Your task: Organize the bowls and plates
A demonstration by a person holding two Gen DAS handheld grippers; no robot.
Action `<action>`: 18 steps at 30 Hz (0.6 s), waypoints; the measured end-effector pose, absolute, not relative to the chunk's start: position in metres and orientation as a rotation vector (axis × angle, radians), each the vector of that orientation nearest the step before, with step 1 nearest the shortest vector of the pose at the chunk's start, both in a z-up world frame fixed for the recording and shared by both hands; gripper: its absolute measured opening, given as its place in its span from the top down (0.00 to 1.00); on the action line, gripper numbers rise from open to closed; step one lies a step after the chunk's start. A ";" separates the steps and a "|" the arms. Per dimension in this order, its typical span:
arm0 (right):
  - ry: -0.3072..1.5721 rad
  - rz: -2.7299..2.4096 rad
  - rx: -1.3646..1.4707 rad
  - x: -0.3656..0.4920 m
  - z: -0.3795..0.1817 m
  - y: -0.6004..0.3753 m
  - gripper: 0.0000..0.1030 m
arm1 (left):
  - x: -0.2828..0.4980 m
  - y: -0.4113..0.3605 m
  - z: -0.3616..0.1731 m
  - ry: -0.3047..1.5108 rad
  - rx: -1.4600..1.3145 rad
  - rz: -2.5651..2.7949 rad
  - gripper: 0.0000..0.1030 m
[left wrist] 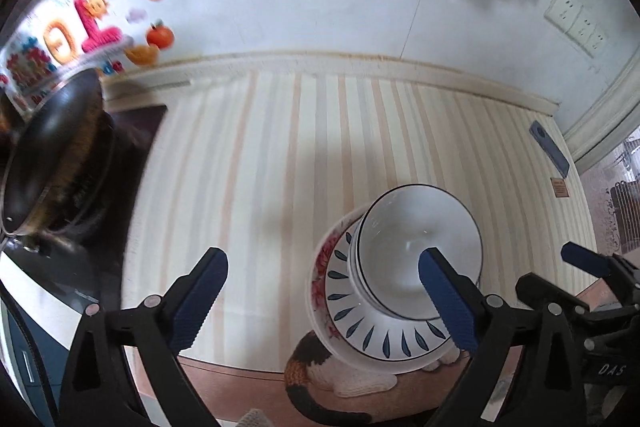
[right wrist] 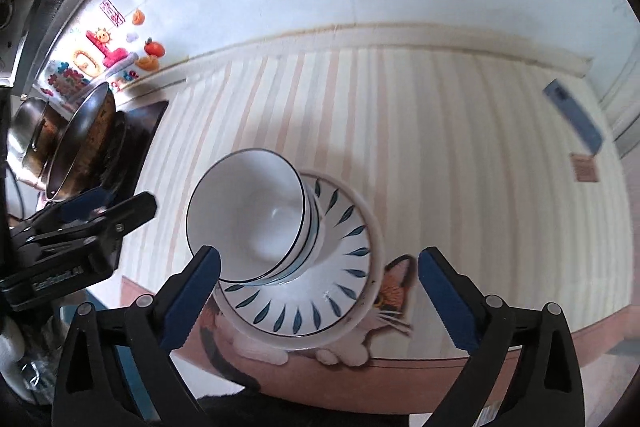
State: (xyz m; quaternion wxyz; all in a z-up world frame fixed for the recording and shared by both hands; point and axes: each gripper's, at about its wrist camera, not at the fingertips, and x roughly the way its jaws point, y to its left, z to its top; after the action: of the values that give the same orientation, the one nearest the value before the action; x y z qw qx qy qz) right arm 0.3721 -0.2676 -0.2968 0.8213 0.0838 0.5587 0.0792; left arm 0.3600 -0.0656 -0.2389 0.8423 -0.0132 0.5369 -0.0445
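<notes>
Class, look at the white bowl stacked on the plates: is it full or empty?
Empty. The white bowl with the thin dark rim shows its bare glossy white inside right down to the bottom in both wrist views.

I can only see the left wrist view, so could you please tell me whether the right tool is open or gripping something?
Observer: The right tool is open, its jaws wide apart, and it grips nothing. The stacked bowls sit just ahead of it.
Operator: Thank you. Is anything hidden beyond the frying pan?
Observer: Yes, a steel pot stands next to it, on the side away from the striped mat.
Operator: And what is on the mat to the right of the blue-leaf plate?
Observer: A printed cat face, partly covered by the plate's rim.
</notes>
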 end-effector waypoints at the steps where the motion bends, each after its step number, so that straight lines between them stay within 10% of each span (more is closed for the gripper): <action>1: 1.173 0.161 0.185 0.366 -0.291 -0.269 0.02 | 0.356 -0.064 -0.234 1.121 -0.027 -0.089 0.05; 18: 0.989 0.134 0.140 0.269 -0.208 -0.279 0.01 | 0.264 -0.065 -0.162 0.920 -0.026 -0.032 0.04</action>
State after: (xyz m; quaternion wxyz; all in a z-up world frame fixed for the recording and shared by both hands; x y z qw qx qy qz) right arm 0.2693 -0.2794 -0.2080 0.8756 0.0669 0.4740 0.0642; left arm 0.2637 -0.0650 -0.1620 0.8959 -0.0126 0.4439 -0.0153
